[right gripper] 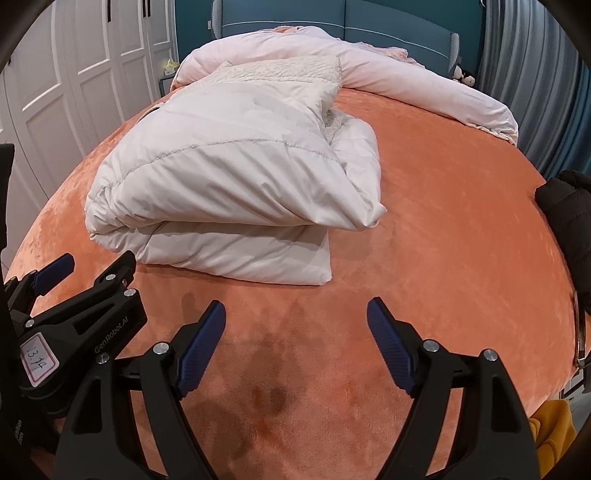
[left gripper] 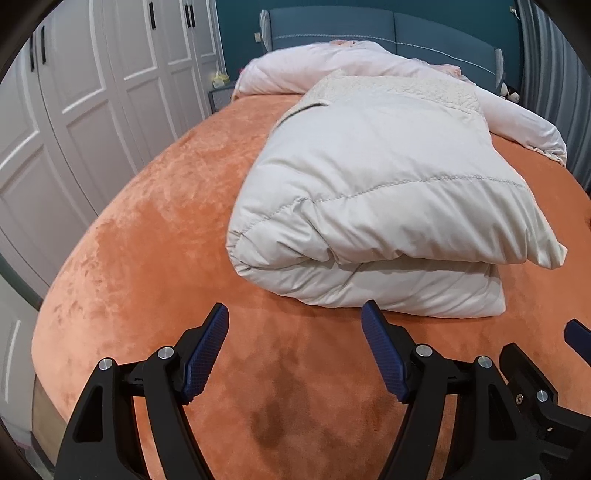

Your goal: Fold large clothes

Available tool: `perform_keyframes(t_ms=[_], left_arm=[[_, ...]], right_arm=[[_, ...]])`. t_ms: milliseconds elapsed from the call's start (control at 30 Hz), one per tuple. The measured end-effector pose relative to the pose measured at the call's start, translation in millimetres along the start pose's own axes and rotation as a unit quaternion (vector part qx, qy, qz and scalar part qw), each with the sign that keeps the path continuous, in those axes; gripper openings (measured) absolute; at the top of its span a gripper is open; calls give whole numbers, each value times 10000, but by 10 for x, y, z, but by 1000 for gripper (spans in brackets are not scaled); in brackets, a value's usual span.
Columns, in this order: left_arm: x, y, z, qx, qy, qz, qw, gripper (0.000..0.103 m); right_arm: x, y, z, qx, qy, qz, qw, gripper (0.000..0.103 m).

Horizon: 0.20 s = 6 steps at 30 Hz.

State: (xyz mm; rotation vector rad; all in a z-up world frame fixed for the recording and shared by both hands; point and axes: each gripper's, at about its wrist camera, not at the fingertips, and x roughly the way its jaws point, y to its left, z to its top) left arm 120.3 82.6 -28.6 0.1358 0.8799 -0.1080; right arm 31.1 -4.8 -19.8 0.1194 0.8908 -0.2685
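A cream padded coat (left gripper: 376, 206) lies folded in a thick bundle on the orange bed cover (left gripper: 166, 258). Its fleece collar end points to the headboard. It also shows in the right wrist view (right gripper: 229, 192). My left gripper (left gripper: 295, 325) is open and empty, above the cover just in front of the coat's near edge. My right gripper (right gripper: 295, 321) is open and empty, also short of the coat's near edge. The left gripper shows at the left of the right wrist view (right gripper: 98, 271).
A pale pink duvet (right gripper: 388, 77) lies rolled along the head of the bed by the blue headboard (left gripper: 388, 26). White wardrobe doors (left gripper: 92, 92) stand to the left. A black garment (right gripper: 569, 221) and something yellow (right gripper: 554, 432) sit at the bed's right edge.
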Motion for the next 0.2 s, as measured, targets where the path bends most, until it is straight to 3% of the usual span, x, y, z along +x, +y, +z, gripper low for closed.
perform_keyframes(t_ms=[200], left_arm=[[-96, -6, 127, 87, 21, 99, 9999, 72]], right_arm=[[-95, 12, 109, -106, -156, -16, 9998, 77]])
